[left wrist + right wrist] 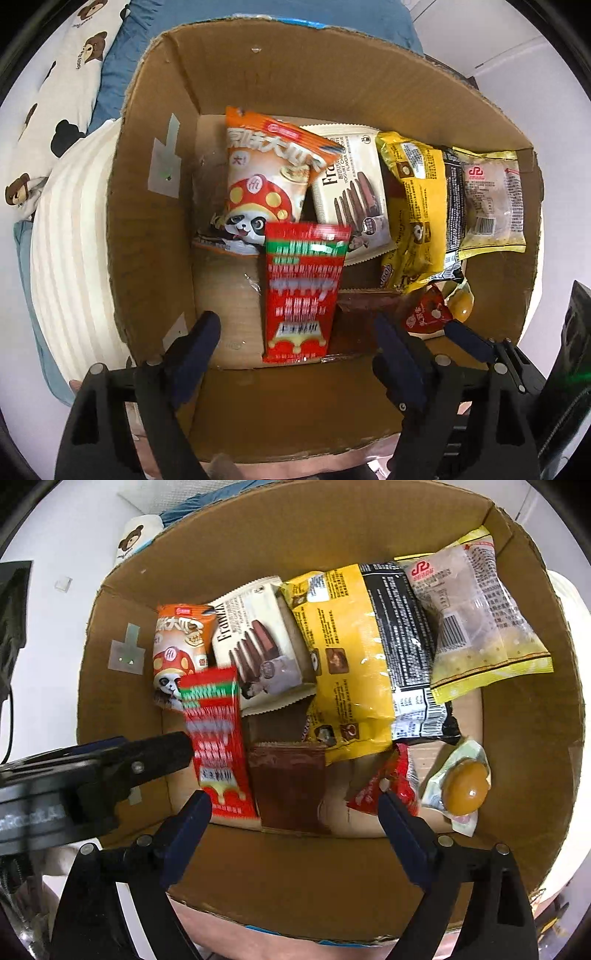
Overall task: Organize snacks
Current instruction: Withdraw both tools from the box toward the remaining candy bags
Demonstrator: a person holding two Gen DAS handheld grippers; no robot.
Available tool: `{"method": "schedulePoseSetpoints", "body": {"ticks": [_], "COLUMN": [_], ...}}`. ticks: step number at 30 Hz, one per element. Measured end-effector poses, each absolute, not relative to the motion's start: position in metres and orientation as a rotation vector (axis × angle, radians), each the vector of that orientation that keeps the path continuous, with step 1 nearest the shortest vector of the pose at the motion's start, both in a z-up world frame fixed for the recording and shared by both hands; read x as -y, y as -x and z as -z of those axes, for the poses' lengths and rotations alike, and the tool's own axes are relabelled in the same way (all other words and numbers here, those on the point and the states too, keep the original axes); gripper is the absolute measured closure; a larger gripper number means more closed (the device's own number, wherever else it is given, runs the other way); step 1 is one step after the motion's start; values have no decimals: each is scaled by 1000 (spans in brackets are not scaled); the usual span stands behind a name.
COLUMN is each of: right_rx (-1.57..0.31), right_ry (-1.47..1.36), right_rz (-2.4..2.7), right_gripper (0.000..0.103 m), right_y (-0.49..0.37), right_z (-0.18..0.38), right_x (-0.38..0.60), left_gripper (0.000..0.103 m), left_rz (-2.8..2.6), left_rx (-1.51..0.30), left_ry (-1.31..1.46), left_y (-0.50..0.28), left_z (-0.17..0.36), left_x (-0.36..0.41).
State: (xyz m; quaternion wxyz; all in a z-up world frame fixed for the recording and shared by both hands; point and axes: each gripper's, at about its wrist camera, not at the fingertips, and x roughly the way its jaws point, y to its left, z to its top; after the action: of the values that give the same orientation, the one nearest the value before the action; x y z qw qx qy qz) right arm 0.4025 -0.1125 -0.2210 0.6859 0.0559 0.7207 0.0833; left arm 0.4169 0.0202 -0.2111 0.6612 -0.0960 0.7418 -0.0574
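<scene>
- Brown corrugated cardboard box point(155, 206), open top, both grippers pointing steeply down into it. Snacks lie in a loose row along the far side of its floor; near floor partly bare.
- Large yellow-and-black foil snack bag point(354, 657), lying over the middle of the row, overlapping its neighbours. Slippery heap; a nudge could shift the lot.
- Clear-and-yellow plastic bun packet point(484, 627), at the right end, leaning on the box wall.
- Cream chocolate-cookie packet point(266, 646) and orange panda-print snack bag point(266, 173), side by side at the left of the row.
- Red-and-green flat sachet point(303, 291), blurred in both views, apparently dropping or sliding, in front of the panda bag. Touched by neither gripper. Risk: it may settle crooked or on edge across the bare floor.
- Dark brown flat pouch point(288, 786), flat on the floor just right of the red sachet.
- Small red wrapped sweet point(384, 786) and clear-wrapped brown egg point(463, 790), near right corner. The egg is round and could roll if bumped.
- Left gripper point(299, 354): fingers spread wide, nothing pinched.
- Right gripper point(295, 819): fingers spread wide, empty; one tip just beside the red sweet.
- The two grippers hang close together; a clash is possible inside the box.
</scene>
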Motion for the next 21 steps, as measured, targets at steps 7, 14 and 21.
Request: {"method": "schedulePoseSetpoints", "body": {"ticks": [7, 14, 21], "right_rx": [-1598, -1546, -1418], "right_ry": [-119, -104, -52], "right_rz": [-159, -148, -111], "right_gripper": [9, 9, 9], "right_y": [-394, -380, -354], "right_z": [214, 196, 156], "right_x": [125, 137, 151], "left_gripper": [15, 15, 15], "left_rz": [139, 134, 115], "left_rx": [-1653, -1560, -1392], "left_ry": [203, 139, 110], "left_y": [-409, -391, -363], "left_z": [197, 176, 139], "left_x": [-18, -12, -11]}}
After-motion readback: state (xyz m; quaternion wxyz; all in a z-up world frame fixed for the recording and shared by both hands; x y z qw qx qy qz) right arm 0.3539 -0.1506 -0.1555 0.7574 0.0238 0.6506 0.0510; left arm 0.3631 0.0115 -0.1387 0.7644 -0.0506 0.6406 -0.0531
